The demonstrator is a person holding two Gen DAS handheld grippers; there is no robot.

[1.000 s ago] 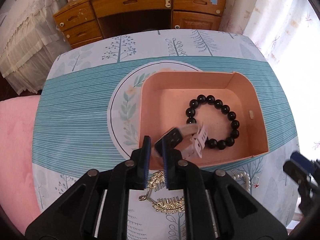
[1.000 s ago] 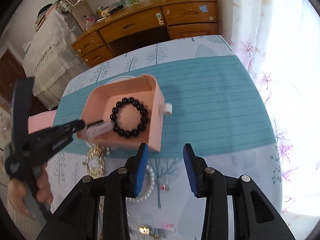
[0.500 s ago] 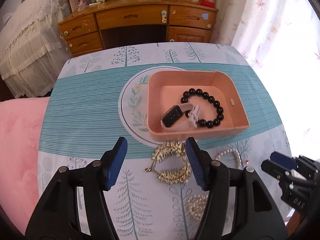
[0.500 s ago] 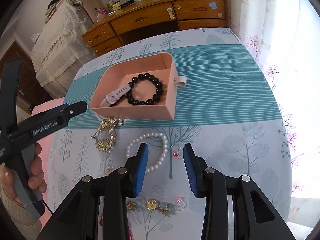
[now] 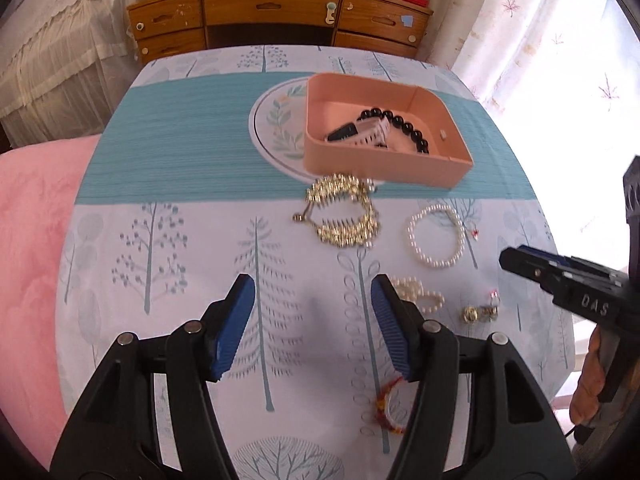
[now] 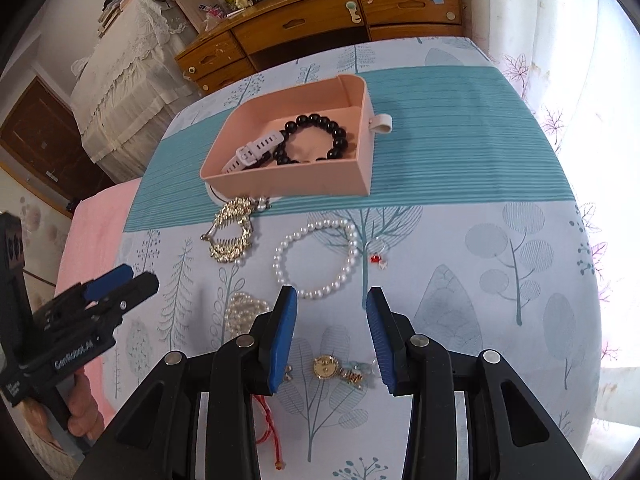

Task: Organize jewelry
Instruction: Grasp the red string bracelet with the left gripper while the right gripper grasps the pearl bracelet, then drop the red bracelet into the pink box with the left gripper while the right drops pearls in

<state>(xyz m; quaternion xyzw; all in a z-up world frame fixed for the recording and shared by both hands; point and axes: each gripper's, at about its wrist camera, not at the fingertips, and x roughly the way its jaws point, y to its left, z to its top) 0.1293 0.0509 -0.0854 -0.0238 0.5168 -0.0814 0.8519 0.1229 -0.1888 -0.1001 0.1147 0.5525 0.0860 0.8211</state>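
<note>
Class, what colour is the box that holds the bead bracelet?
The box is peach pink, clearest in the right wrist view.

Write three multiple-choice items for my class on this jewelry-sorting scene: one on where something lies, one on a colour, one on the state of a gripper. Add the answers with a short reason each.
1. Where does the white watch band lie?
A. Inside the pink box, beside the bead bracelet
B. On the cloth beside the pearl bracelet
C. Between the left gripper's fingers

2. What colour are the beads of the bracelet in the box?
A. White
B. Black
C. Gold

3. How does the left gripper stand?
A. Shut on the gold piece
B. Shut on nothing
C. Open and holding nothing

Answers: 1 A, the band rests within the box walls next to the bracelet. 2 B, the beads are glossy black. 3 C, its blue pads stand wide apart with only tablecloth between them.
</note>
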